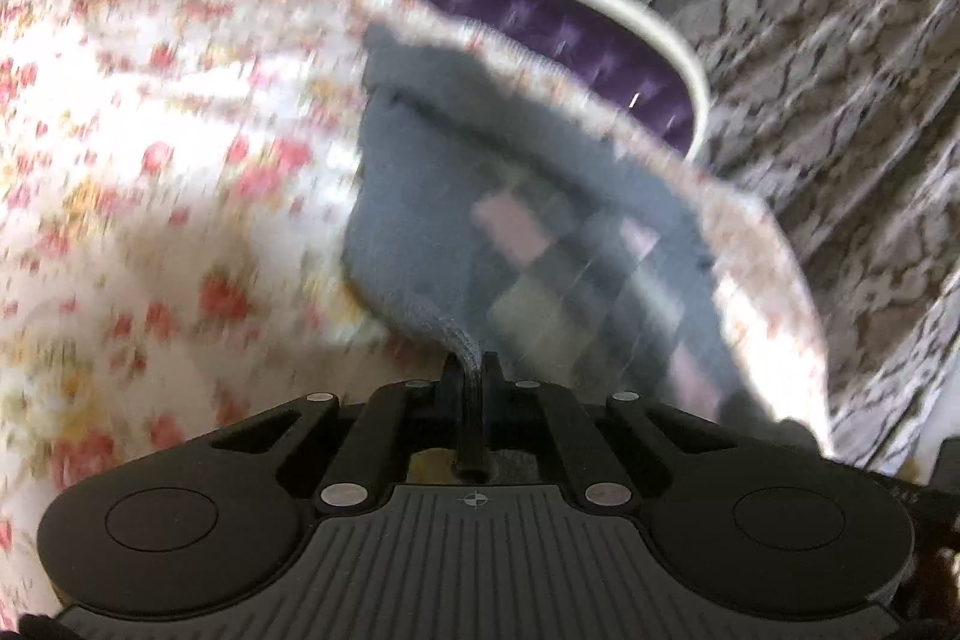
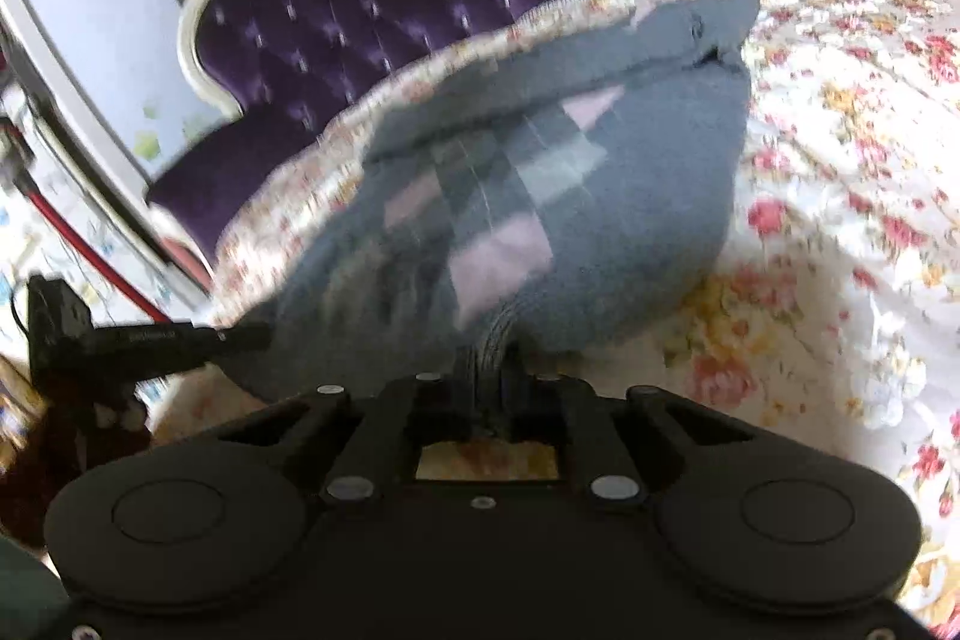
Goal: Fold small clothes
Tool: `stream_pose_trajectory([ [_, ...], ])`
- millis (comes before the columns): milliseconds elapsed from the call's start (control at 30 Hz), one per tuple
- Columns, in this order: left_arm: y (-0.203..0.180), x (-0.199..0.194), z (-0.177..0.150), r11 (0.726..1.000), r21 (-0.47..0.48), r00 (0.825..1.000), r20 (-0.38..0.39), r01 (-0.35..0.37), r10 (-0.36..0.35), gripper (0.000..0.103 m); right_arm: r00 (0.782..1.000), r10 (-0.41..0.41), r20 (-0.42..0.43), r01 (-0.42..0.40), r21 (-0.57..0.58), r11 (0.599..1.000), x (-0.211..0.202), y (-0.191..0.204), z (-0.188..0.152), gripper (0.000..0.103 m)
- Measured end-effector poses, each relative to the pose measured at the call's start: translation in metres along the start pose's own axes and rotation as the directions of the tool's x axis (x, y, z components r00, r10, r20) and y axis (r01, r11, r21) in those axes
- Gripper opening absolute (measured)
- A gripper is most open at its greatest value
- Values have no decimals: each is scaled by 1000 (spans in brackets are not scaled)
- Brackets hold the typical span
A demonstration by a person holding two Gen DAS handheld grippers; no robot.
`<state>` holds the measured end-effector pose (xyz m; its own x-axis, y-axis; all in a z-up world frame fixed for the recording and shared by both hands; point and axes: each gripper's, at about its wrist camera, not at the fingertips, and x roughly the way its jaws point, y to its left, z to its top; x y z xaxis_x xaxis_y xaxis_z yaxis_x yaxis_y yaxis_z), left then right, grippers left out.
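Sweater [image 1: 540, 196] hem is pinched in both my grippers right now, so here's how it sits. It's a small grey knit with an argyle block of pink and pale diamonds on the front, lying on the flowery bedspread [image 1: 150, 130] straight ahead of both tools.

My left gripper [image 1: 472, 370] is clamped all the way shut, with a thin twisted bit of the ribbed edge squeezed between the fingers. It's angled down toward the bed, and the fabric pulls up from the spread into the tips like a little tent. The rest of the garment spreads away ahead of it and to its right. That view is pretty smeared, so finer detail is lost.

My right gripper [image 2: 487, 361] is also closed tight on a bunched fold of the same ribbed edge, tilted down about the same. From this one the sweater fans out ahead and a bit to the left, its collar end furthest from the tips near the bedspread's fringed edge.

Beyond the bed edge there's a purple tufted headboard [image 2: 336, 34] with a cream frame, and patterned grey curtains [image 1: 810, 40] behind that. The other tool's black body [image 2: 138, 340] pokes in at the right camera's left side.
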<state>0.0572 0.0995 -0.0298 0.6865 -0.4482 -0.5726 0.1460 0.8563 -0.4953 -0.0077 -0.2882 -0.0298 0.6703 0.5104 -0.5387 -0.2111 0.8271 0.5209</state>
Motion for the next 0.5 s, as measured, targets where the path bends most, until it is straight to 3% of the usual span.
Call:
stream_pose_trajectory([
  [167, -21, -10, 33, 998, 48, 993, 108, 50, -55, 4, 995, 35, 88, -36, 15, 999, -9, 4, 28, 15],
  [367, -46, -1, 83, 989, 116, 976, 185, 94, -114, 4, 980, 71, 185, -78, 30, 997, -7, 3, 72, 15],
  [500, -77, 17, 105, 958, 285, 966, 243, 19, -91, 4, 965, 81, 250, -84, 2, 996, 0, 5, 108, 15],
])
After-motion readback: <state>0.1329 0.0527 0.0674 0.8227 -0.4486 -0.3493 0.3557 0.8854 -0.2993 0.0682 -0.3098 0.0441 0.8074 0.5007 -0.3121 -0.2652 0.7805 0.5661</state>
